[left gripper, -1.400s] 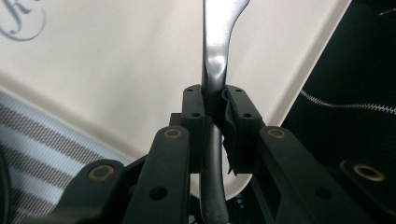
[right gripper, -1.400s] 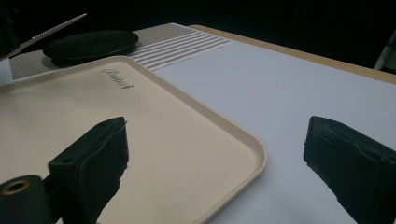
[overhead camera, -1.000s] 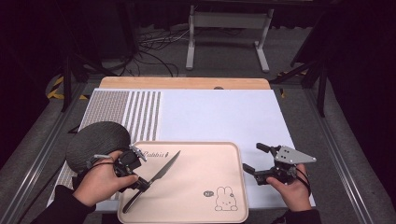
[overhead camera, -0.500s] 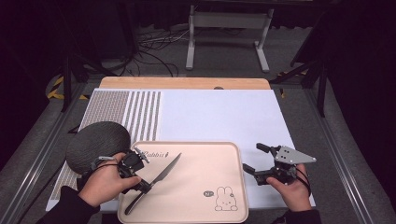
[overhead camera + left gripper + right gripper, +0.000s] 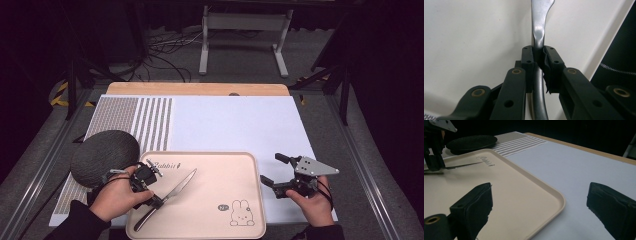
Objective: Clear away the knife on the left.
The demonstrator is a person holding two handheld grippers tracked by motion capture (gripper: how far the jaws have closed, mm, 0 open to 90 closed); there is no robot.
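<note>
Left hand-held gripper (image 5: 156, 200) clamped on knife (image 5: 177, 189) handle, blade pointing diagonally across tray (image 5: 252, 165); right hand-held gripper (image 5: 274, 170) agape beside tray, farther off.

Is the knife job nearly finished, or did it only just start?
Looks like early days. Done: the left gripper is clamped on the silver serrated knife. In hand: the knife is held just above the beige rabbit-print tray. Left: probably carrying it somewhere, perhaps the round black plate. The right gripper waits open beside the tray, holding nothing.
</note>
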